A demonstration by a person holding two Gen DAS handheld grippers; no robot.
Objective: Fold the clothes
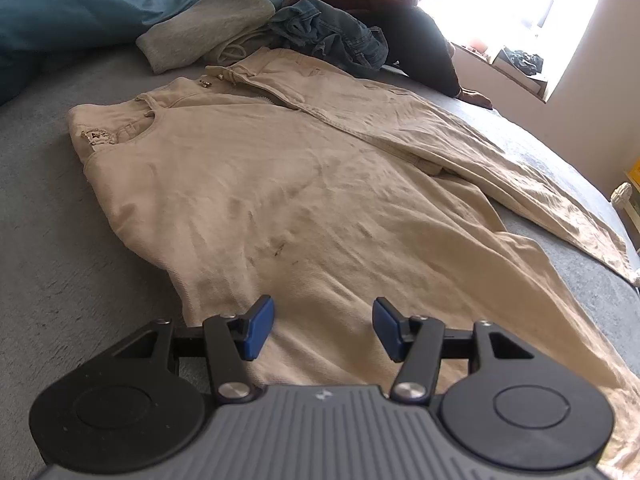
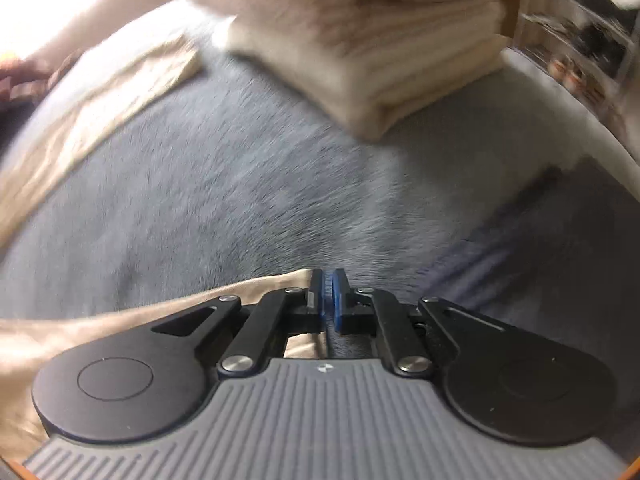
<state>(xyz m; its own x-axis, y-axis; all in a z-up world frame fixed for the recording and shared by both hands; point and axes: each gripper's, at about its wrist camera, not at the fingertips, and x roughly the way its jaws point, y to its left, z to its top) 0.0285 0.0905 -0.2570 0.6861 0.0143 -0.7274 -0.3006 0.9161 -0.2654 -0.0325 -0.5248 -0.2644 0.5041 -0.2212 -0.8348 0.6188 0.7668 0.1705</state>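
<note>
A pair of beige trousers [image 1: 280, 184] lies spread flat on the grey bed [image 1: 60, 220], waistband at the far left, one leg folded over on the right. My left gripper [image 1: 323, 328] hovers open just over the near trouser leg, nothing between its blue pads. In the blurred right wrist view my right gripper [image 2: 329, 296] is shut, and a beige cloth edge [image 2: 160, 312] of the trousers runs up to its fingertips, apparently pinched there. Another strip of the trousers [image 2: 100, 112] lies across the bed at the left.
A crumpled denim garment [image 1: 332, 32], a grey garment [image 1: 200, 28] and a blue duvet [image 1: 80, 0] sit behind the trousers. A person [image 1: 400, 20] sits at the bed's far edge. A folded beige stack [image 2: 380, 60] rests ahead of the right gripper; shelves [image 2: 580, 40] stand beyond.
</note>
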